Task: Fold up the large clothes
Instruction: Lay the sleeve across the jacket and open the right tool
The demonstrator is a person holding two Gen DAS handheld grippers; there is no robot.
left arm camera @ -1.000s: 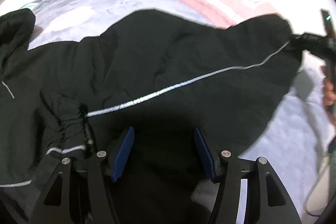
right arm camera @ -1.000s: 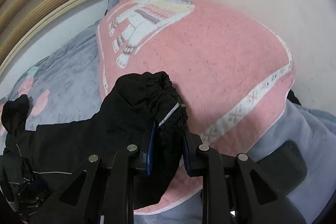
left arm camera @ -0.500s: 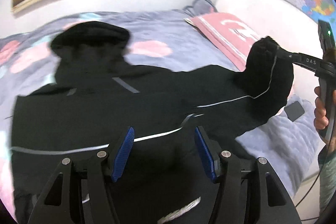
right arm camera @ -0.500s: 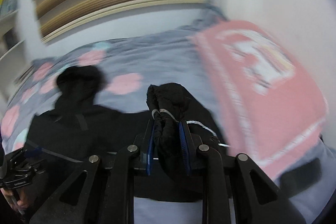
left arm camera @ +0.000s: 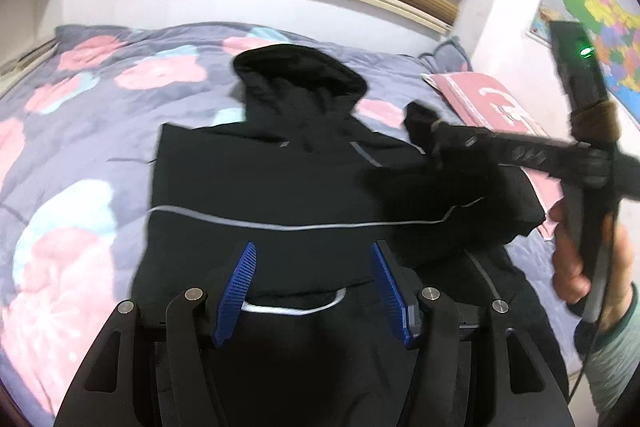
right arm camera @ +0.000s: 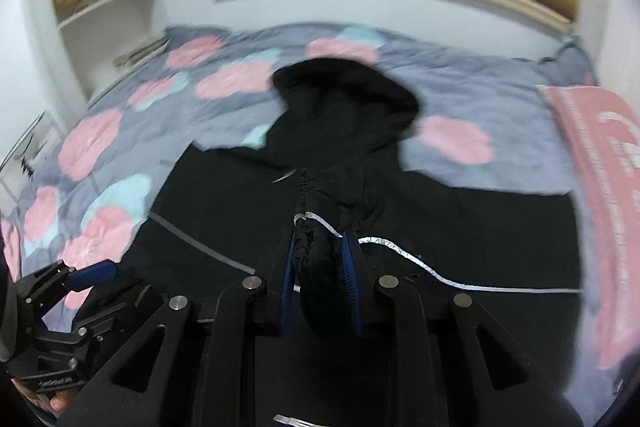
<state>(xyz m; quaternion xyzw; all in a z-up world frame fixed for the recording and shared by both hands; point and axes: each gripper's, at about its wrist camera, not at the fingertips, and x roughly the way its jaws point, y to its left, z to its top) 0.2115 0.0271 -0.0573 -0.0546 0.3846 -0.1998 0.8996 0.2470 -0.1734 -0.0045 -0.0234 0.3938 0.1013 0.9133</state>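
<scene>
two grippers work over one black hooded jacket (left arm camera: 280, 187) spread on the bed (left arm camera: 80, 99). left gripper (left arm camera: 312, 285): fingers spread, nothing pinched, the jacket's body lying just ahead of and under them, its left edge looking already folded in straight. right gripper (right arm camera: 320, 259): fingers pressed on the bunched sleeve cuff (right arm camera: 316, 263), carried above the jacket's chest, hood (right arm camera: 344, 87) well beyond the fingertips. judged progress is early to middle: the right sleeve is being brought across but not laid down; folding the body and tucking the hood remain.
</scene>
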